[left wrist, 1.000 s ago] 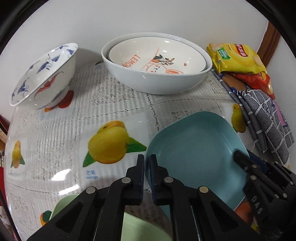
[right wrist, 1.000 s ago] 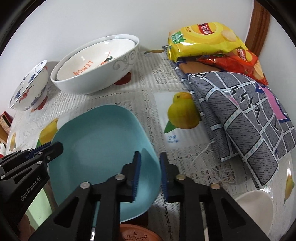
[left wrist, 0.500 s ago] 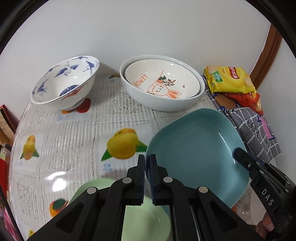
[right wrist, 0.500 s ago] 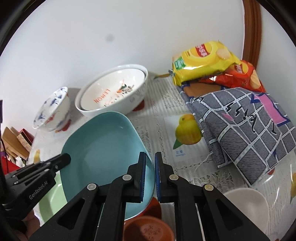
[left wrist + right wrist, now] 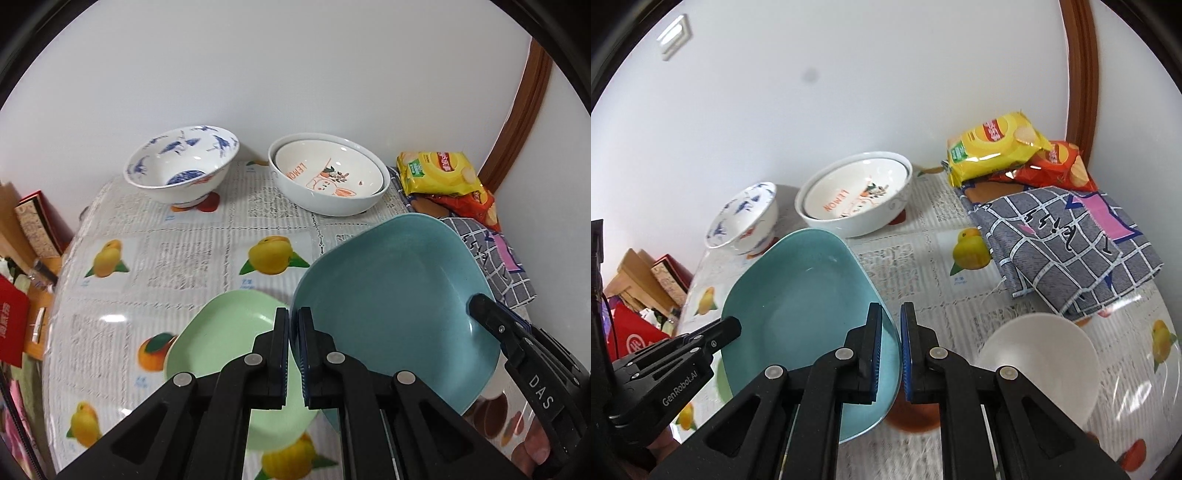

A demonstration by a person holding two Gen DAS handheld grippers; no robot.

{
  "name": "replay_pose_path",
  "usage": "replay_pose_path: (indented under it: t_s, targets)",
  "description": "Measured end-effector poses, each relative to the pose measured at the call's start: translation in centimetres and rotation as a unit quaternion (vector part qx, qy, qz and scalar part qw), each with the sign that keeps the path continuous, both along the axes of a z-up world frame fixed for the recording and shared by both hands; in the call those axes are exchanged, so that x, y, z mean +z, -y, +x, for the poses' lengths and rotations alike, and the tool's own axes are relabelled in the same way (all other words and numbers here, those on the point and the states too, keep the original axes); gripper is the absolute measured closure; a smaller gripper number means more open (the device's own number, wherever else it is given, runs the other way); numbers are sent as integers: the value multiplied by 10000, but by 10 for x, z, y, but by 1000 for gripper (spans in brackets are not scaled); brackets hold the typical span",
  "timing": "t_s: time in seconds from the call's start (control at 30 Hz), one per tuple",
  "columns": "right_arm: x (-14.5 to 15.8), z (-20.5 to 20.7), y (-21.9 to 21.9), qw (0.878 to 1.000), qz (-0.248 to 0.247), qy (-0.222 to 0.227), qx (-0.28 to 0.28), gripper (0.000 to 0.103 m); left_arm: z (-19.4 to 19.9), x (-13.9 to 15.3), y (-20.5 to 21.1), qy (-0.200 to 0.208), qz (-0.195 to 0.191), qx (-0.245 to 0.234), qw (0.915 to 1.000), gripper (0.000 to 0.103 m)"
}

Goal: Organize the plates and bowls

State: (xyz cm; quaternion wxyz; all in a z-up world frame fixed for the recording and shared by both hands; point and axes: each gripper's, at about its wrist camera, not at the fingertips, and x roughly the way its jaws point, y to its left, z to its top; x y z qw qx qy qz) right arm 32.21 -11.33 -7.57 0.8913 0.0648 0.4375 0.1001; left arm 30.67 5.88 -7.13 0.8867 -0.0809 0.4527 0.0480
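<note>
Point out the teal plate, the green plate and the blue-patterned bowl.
teal plate [image 5: 388,291]: left wrist view, centre of its inner surface.
green plate [image 5: 225,325]: left wrist view, bare inner surface left of the gripper.
blue-patterned bowl [image 5: 177,173]: left wrist view, inside wall.

A white lace-patterned tablecloth printed with yellow and orange fruit [image 5: 177,258] covers the table under a clear film; at two o'clock a yellow crisp packet [image 5: 993,146] lies on top of an orange-red crisp packet [image 5: 1060,168]; just below them, at three o'clock, a folded grey checked cloth with a pink patch [image 5: 1067,243] rests on the tablecloth; at nine o'clock, beyond the table edge, stand brown and red cardboard boxes [image 5: 646,280]; a brown wooden door frame [image 5: 1078,70] rises at one o'clock against the white wall [image 5: 812,92].
</note>
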Motion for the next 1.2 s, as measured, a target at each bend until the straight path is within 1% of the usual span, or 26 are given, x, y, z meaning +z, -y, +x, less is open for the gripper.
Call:
replay_pose_path:
  t_s: [0.23, 0.53, 0.8, 1.2]
  targets:
    - [19, -36, -7, 9999, 82, 115, 48, 93, -38, 19, -6, 168, 37, 102, 9998, 97]
    - [26, -66, -16, 9997, 200, 141, 96, 93, -68, 24, -16, 227, -4, 182, 9996, 98]
    - [34, -77, -28, 9993, 195, 232, 196, 93, -82, 28, -26, 273, -34, 304, 9992, 98]
    - [32, -81, -41, 9991, 155, 257, 299, 93, -91, 23, -40, 244, -78, 395, 9989, 97]
